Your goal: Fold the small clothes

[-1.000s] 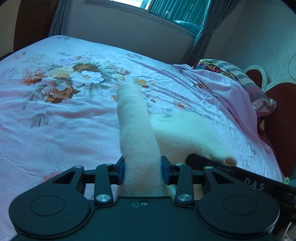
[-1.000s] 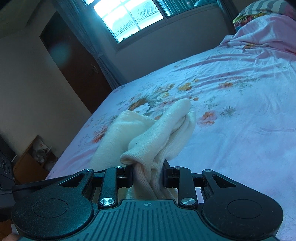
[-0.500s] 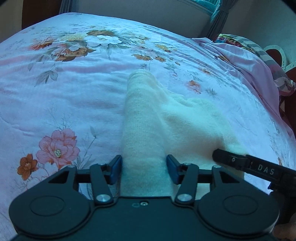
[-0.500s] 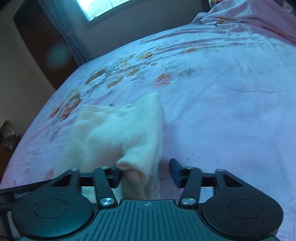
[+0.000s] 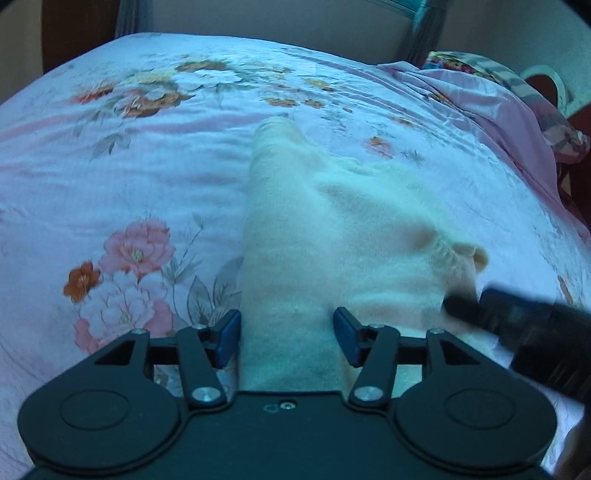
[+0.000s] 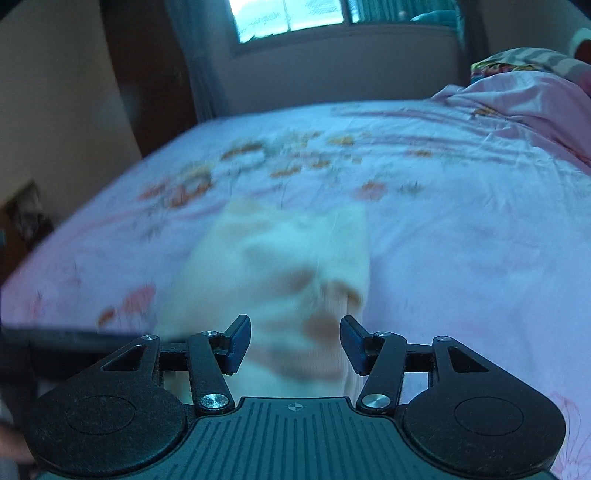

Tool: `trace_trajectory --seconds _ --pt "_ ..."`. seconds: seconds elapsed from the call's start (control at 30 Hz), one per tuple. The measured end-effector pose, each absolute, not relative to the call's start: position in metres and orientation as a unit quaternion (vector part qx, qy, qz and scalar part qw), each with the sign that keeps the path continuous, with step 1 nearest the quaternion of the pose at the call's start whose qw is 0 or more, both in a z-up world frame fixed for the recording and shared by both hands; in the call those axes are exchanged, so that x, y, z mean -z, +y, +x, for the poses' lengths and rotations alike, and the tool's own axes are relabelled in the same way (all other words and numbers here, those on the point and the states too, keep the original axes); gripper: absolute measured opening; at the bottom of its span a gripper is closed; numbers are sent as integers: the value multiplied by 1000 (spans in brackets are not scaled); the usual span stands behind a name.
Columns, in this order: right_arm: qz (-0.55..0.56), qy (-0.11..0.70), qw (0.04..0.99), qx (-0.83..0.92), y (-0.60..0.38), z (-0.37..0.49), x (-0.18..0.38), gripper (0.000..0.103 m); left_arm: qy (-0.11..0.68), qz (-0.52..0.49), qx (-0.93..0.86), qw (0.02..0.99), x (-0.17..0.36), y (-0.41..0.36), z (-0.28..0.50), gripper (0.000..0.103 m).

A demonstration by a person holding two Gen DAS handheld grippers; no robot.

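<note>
A small cream knitted garment point(image 5: 332, 229) lies folded on the pink floral bedsheet point(image 5: 110, 166). My left gripper point(image 5: 286, 325) straddles its near left strip; its jaws are opening, and the blue pads stand just clear of the cloth between them. A black finger of the other gripper point(image 5: 517, 321) reaches in at the garment's right corner. In the blurred right wrist view the same garment point(image 6: 280, 258) rests on the sheet point(image 6: 461, 240). My right gripper point(image 6: 293, 332) is open over the garment's near edge, with gaps at both pads.
A crumpled pink cover point(image 5: 480, 96) and a striped pillow point(image 6: 517, 62) lie at the head of the bed on the right, by a dark headboard point(image 5: 546, 77). A wall, window point(image 6: 288, 14) and curtains stand beyond the far edge. A dark door point(image 6: 147, 74) is at the left.
Both grippers sank to the bed and let go: the garment, held up a second ago, now lies flat on the sheet. Both pairs of jaws have spread apart. The right view swung leftward.
</note>
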State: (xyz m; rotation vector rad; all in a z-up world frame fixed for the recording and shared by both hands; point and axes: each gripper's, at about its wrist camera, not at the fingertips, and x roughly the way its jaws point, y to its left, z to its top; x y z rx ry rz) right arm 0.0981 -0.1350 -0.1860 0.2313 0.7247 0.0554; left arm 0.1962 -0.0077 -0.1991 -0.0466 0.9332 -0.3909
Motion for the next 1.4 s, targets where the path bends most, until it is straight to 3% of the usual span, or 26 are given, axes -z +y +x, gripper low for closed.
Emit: trace_trajectory --seconds 0.1,0.3,0.4,0.7,0.97,1.17,1.23,1.4 --pt "114 408 906 -11 -140 99 222 55 455 -23 188 870 196 -8 196 56" --pt "116 377 919 -17 -139 83 196 54 447 5 188 874 193 -14 180 59" --pt "115 418 901 -14 -137 85 215 55 455 4 186 871 199 -15 175 63" --pt "149 362 920 4 -156 81 175 55 430 10 187 883 172 -15 175 64" --pt "119 325 938 30 -160 140 151 55 406 -4 194 893 157 -42 235 67" --pt "89 409 907 46 -165 212 200 54 473 -20 166 865 201 -50 297 67" --pt "81 428 899 51 -169 222 220 55 484 -42 171 857 214 -43 305 74" --pt "110 413 902 56 -179 211 211 57 473 -28 160 866 200 -40 292 73"
